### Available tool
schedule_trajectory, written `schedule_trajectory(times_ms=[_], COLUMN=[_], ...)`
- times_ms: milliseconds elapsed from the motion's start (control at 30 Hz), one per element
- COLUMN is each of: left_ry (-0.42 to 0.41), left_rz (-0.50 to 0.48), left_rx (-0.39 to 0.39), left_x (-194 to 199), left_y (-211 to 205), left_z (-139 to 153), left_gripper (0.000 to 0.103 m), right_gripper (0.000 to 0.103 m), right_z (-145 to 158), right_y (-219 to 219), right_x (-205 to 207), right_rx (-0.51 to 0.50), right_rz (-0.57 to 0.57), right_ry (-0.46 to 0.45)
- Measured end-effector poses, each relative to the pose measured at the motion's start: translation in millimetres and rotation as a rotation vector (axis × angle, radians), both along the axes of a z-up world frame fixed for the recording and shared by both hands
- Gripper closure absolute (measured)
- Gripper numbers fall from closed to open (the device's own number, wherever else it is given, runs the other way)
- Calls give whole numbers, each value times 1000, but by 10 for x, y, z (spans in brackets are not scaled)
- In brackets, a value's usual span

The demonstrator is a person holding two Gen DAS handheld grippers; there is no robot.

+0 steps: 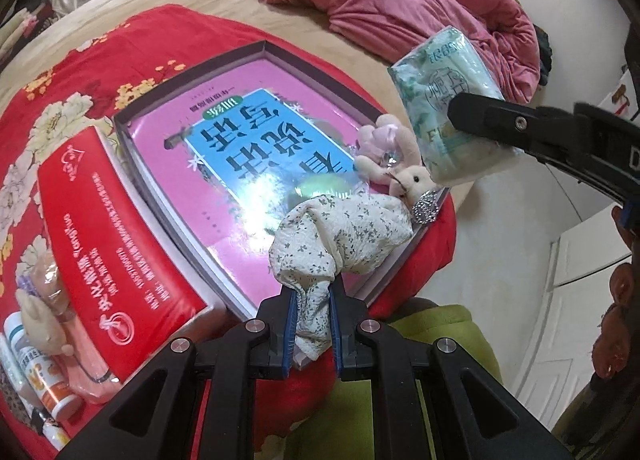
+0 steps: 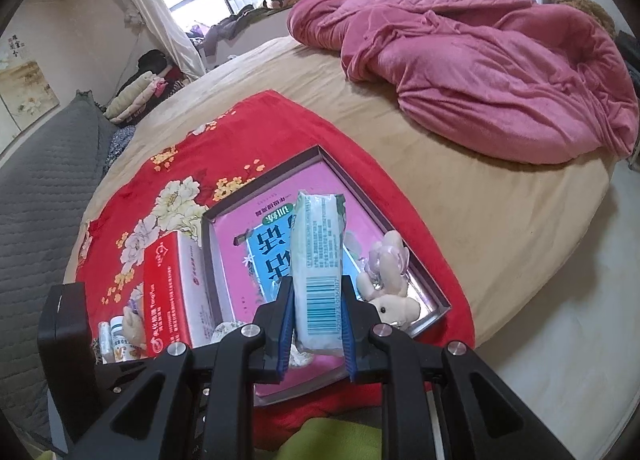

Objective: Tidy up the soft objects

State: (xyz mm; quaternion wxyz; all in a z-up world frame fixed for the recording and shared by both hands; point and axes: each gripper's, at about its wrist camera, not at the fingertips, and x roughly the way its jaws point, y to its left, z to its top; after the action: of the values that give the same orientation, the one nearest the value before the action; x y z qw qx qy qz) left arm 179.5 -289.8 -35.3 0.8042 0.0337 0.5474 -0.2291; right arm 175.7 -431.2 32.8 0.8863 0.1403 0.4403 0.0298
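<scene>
My left gripper (image 1: 313, 292) is shut on a white floral cloth (image 1: 348, 232), which bunches up over the near right corner of a grey tray (image 1: 192, 78). A pink and blue book lies flat in the tray. At the tray's right end, just beyond the cloth, lies a cream plush bunny (image 1: 404, 176). My right gripper (image 2: 319, 289) is shut on a pale green tissue pack (image 2: 318, 244) and holds it upright above the tray (image 2: 208, 244). In the left wrist view the tissue pack (image 1: 440, 72) hangs above the bunny.
The tray rests on a red flowered blanket (image 2: 192, 148) spread over a tan bed. A red carton (image 1: 116, 260) stands left of the tray, with a second plush toy (image 1: 44, 316) and small bottles (image 1: 52, 384) beside it. A crumpled pink quilt (image 2: 480, 72) lies further back.
</scene>
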Motion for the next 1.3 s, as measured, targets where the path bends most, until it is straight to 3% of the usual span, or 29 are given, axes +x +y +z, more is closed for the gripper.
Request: schedule_trajectory(times_ms=[633,1300], left_ry=[62,66], left_rz=[-19,-14], left_rx=[9,4], left_x=[65,90], left_y=[-79,-57], left_z=[-300,-308], left_gripper=[89,89], right_gripper=[82,81], right_z=[-569,-797], right_y=[-26,101], right_x=[302,419], right_rx=[-17,-74], right_rz=[-6,-1], right_ry=[136,176])
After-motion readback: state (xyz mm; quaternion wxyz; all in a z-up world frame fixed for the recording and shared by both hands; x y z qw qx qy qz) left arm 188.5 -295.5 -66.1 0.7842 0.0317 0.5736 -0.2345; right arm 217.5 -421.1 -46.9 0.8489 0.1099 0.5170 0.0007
